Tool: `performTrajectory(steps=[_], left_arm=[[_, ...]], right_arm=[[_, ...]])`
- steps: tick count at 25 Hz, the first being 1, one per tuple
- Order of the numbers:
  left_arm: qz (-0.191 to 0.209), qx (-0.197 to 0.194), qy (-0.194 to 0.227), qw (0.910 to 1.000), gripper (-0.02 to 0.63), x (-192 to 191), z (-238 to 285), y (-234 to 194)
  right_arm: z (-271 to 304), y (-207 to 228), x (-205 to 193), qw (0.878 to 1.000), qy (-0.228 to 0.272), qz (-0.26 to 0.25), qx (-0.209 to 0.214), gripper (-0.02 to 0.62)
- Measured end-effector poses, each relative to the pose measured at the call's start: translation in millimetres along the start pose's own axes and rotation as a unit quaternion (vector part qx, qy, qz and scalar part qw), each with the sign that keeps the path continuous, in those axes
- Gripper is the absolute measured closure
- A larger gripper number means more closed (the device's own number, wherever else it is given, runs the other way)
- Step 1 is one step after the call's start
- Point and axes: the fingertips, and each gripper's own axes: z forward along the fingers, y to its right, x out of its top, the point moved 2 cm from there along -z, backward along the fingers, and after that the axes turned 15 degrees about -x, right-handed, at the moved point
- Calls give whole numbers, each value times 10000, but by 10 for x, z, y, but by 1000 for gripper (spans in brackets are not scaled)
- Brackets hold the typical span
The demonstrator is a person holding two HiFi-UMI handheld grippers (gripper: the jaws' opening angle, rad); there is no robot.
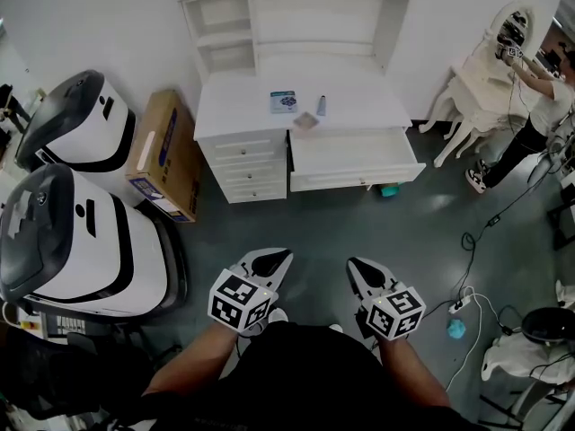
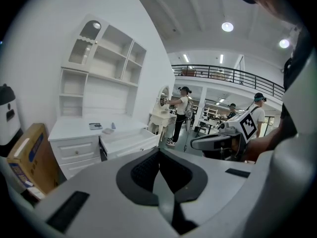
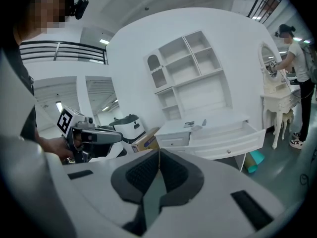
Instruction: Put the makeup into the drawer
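A white dresser (image 1: 235, 106) stands across the grey floor, its right drawer (image 1: 355, 158) pulled open. On its top lie a flat blue-printed compact (image 1: 284, 101), a small grey tube (image 1: 322, 106) and a small pinkish piece (image 1: 305, 122). The same drawer (image 3: 233, 133) and compact (image 3: 189, 124) show far off in the right gripper view. My left gripper (image 1: 277, 260) and right gripper (image 1: 358, 266) hang side by side low over the floor, well short of the dresser. Both are shut with nothing held; the left gripper (image 2: 158, 150) and right gripper (image 3: 159, 151) show pads meeting.
A cardboard box (image 1: 166, 151) leans left of the dresser, beside two large white machines (image 1: 85, 241). A teal item (image 1: 389, 189) lies under the open drawer. At the right a person (image 1: 535, 115) stands at a white vanity table (image 1: 481, 83); cables (image 1: 467, 241) trail over the floor.
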Motion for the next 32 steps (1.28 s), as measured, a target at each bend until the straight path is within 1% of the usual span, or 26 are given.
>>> performTrajectory(steps=[6,11,19,26,32], left_arm=[[-32,-53,7,10000,595,-85,-224,-228],[-79,-62,-27,9999,595,-181,-395,-402],[-189,-121,-43,9997,595,-269,-512,-512],[-290,-55,10,9996,595,-329,-550,-547],[-323,57,-68,9994,595,-357,-547,-640]], right_arm=[[150,-198,-43,9997,-21,114,-202,566],[228,-317,-43,9989,85,199,-413,566],[295,-393,-82,9980,10,322,-549,566],[379,-395,-90,9982,-56,330,-504,566],[510,-383,-50,9987,-53,337,-387,566]])
